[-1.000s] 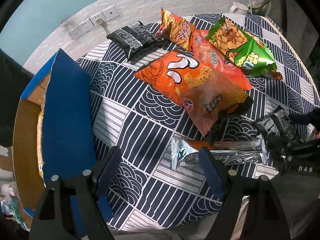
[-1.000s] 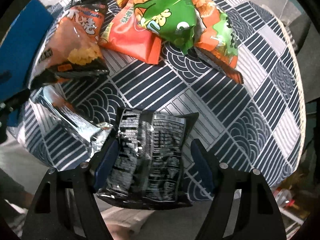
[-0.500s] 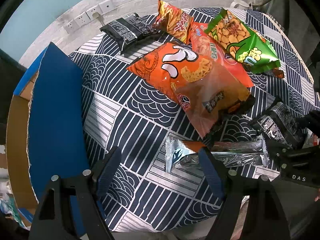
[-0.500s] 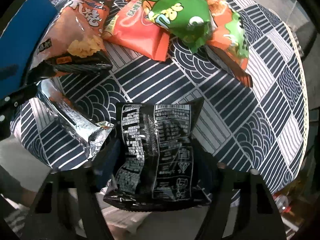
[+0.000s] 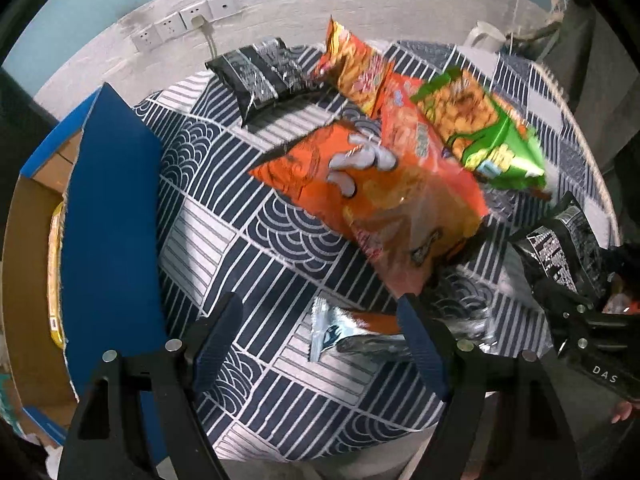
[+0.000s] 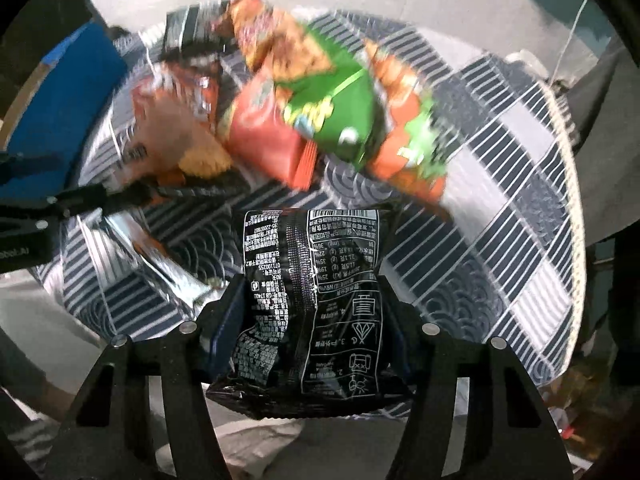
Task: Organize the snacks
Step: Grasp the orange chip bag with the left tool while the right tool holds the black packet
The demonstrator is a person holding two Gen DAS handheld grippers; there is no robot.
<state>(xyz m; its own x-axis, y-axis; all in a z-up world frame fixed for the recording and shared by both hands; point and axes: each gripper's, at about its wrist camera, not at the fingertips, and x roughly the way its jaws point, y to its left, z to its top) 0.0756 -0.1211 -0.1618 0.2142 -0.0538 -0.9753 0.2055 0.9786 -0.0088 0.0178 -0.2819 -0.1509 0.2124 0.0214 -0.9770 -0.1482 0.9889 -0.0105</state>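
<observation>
My right gripper is shut on a black snack bag and holds it above the near edge of the patterned round table. The same bag shows in the left wrist view at the right. My left gripper is open and empty above the table's front, beside a silver packet. A big orange puff bag, a green bag, an orange-red bag and another black bag lie further back.
A cardboard box with blue flaps stands at the table's left, with a yellow item inside. Wall sockets sit behind the table. The right gripper's body is close at the right of the left wrist view.
The right gripper has closed on the black bag and lifted it off the table. The left gripper has shifted slightly, staying open.
</observation>
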